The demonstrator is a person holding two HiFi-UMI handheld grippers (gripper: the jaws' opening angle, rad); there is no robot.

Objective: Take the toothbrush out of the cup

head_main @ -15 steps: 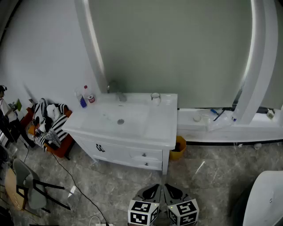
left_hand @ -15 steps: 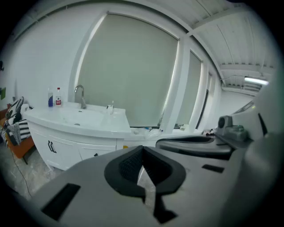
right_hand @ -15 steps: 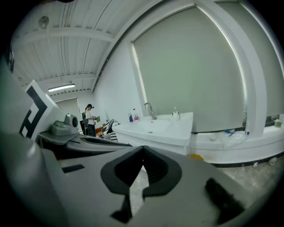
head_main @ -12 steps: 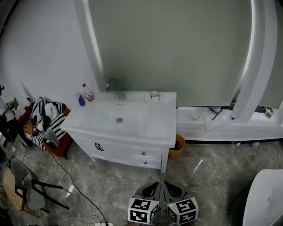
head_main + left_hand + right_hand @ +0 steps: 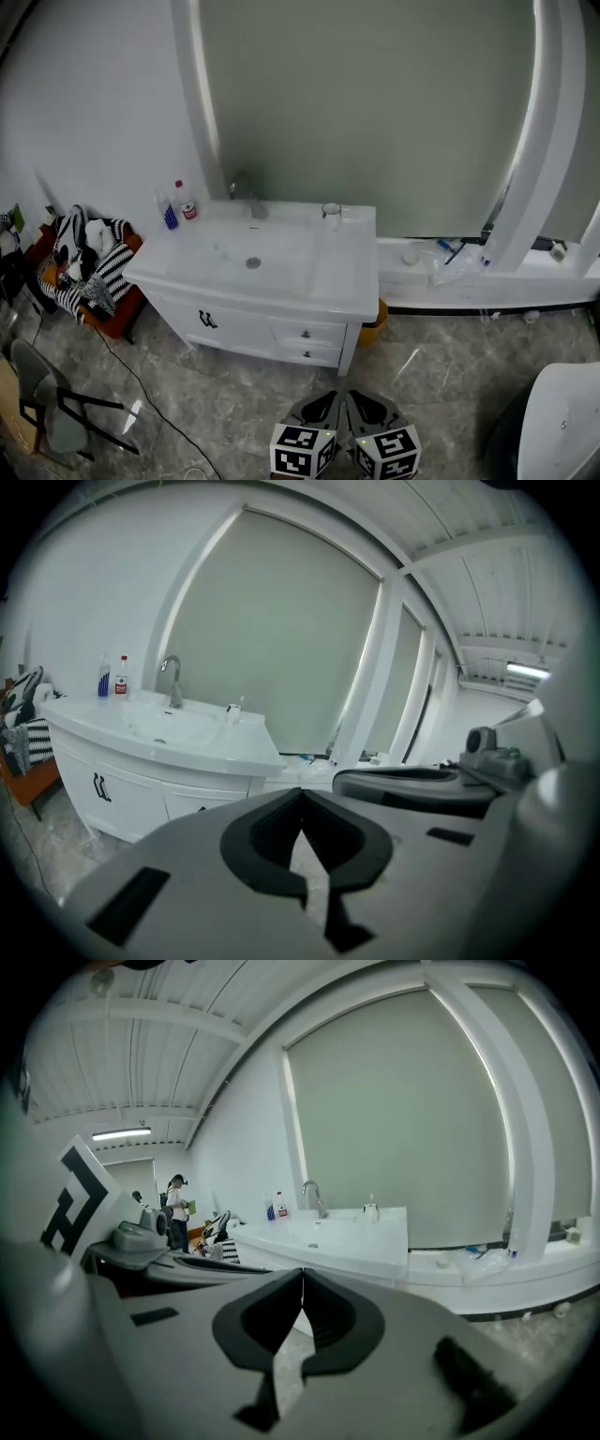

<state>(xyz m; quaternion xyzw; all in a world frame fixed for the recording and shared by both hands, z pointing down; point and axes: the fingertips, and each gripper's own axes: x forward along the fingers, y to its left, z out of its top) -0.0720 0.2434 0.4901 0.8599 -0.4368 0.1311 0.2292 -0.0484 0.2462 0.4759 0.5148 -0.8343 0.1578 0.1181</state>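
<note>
Nearest, at the bottom of the head view, the left gripper (image 5: 325, 405) and the right gripper (image 5: 367, 405) are side by side above the grey floor (image 5: 234, 394), both aimed toward the vanity (image 5: 272, 323). In each gripper view the two dark jaws are clenched, their tips meeting, and nothing is between them. A dark cable (image 5: 155, 389) runs over the floor at the left, near a grey chair (image 5: 52, 412). Further on stands the white vanity with its basin (image 5: 251, 258); a yellow bin (image 5: 376, 323) shows at its right side, and a heap of striped clothes (image 5: 89, 267) lies on an orange seat at its left. The cup (image 5: 331, 213) stands on the back right corner of the vanity top, right of the tap (image 5: 251, 202) and well apart from both grippers. The toothbrush (image 5: 240, 701) is in the cup and sticks up out of it, tilted. A blue bottle (image 5: 171, 217) and a red-capped bottle (image 5: 187, 202) stand at the back left corner. Behind everything there is a large grey blind (image 5: 375, 103), with small things on the white ledge (image 5: 487, 281) under it. In the right gripper view a person (image 5: 177, 1209) stands far at the left
</note>
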